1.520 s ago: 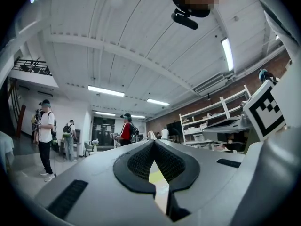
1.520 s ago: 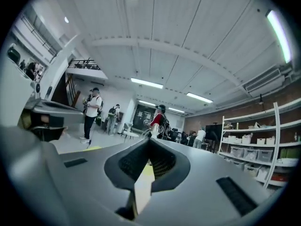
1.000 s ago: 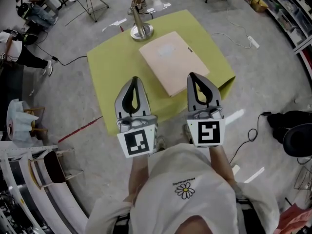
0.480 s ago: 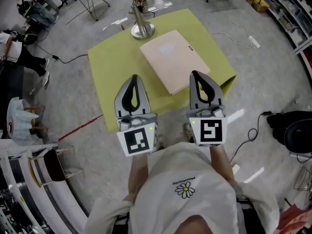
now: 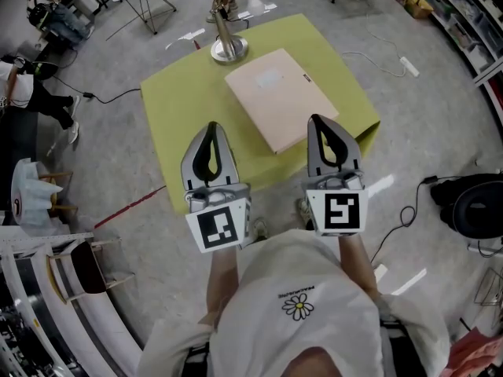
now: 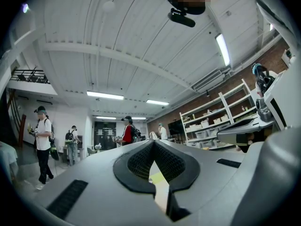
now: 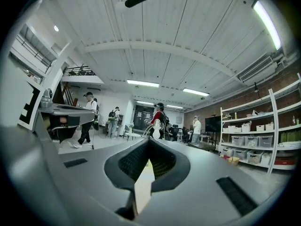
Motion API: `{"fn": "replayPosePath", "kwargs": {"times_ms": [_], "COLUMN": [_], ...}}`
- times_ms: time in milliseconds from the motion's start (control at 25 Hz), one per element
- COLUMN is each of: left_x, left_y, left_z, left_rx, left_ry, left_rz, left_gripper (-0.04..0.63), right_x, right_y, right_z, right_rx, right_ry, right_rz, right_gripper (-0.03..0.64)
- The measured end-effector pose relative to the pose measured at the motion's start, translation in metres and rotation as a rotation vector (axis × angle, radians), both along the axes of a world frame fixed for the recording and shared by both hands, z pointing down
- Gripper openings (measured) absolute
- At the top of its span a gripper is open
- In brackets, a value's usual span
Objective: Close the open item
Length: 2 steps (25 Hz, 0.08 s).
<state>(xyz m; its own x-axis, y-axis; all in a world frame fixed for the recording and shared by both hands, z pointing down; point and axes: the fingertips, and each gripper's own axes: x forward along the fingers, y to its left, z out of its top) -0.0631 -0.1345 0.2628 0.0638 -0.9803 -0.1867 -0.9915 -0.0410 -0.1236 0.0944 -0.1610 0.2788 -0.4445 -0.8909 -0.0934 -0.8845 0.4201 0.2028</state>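
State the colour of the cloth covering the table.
Yellow-green; the cloth shows best in the head view.

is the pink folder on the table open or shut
Shut: the folder lies flat on the table as one slab, with no cover raised or spread beside it.

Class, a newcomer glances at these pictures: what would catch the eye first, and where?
A yellow-green table stands mid-floor, with a pale folder lying flat on it and a metal lamp base at its far edge. Nearer the camera, the left tongs and right tongs hang shut and empty over the table's near edge.
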Motion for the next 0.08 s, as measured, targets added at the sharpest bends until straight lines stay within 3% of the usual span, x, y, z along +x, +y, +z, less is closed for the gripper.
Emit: {"fn": "replayPosePath", "kwargs": {"times_ms": [80], "left_x": [0.0007], "left_y": [-0.0011], "left_z": [-0.0002], "left_rx": [0.000], "left_ry": [-0.005], "left_rz": [0.004], "left_gripper": [0.014], "right_x": [-0.0007], "right_y": [-0.0004], "right_z": [-0.0015], "right_rx": [0.011], "right_ry": [0.012], "right_rz": [-0.002], "right_gripper": [0.011]}}
